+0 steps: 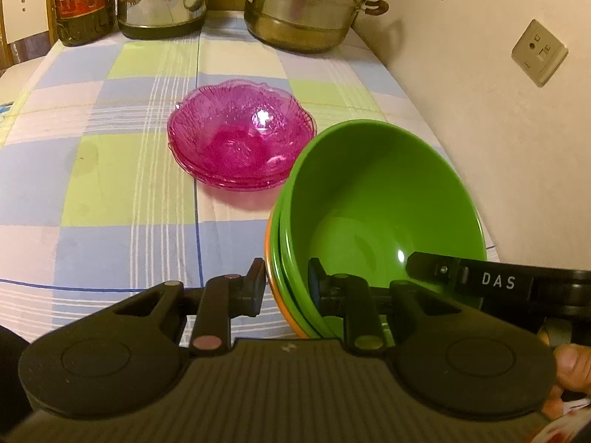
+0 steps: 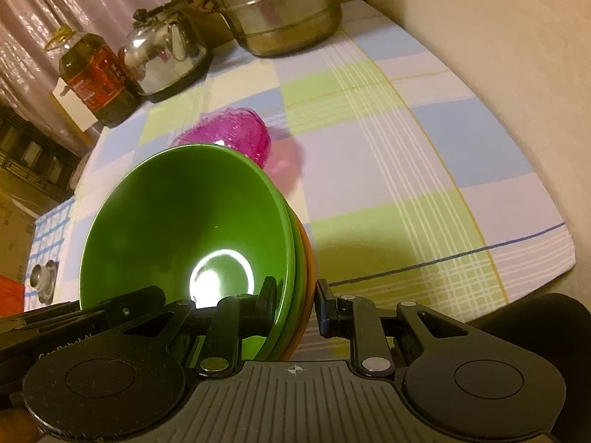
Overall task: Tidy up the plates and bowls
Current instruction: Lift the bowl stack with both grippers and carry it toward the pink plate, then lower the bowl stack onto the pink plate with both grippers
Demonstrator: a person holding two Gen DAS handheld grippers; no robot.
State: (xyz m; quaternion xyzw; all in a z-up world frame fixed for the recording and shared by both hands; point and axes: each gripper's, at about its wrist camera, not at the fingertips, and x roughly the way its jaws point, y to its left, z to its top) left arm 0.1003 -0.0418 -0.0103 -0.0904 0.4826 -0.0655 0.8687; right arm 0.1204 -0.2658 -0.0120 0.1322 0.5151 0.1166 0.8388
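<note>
A nested stack of bowls (image 1: 380, 199), green ones inside an orange one, hangs tilted above the checked tablecloth (image 1: 110, 170). My left gripper (image 1: 286, 286) is shut on the stack's left rim, one finger outside and one inside. My right gripper (image 2: 295, 302) is shut on the opposite rim of the same bowl stack (image 2: 184, 221). A stack of pink glass bowls (image 1: 242, 134) rests on the cloth just beyond; in the right wrist view the pink bowls (image 2: 236, 133) peek over the green rim.
At the table's far end stand a steel steamer pot (image 1: 306, 3), a kettle (image 1: 162, 0) and an oil bottle (image 1: 83, 0). A wall with sockets (image 1: 539, 53) runs along the right edge. A thumb (image 1: 572, 367) shows at the lower right.
</note>
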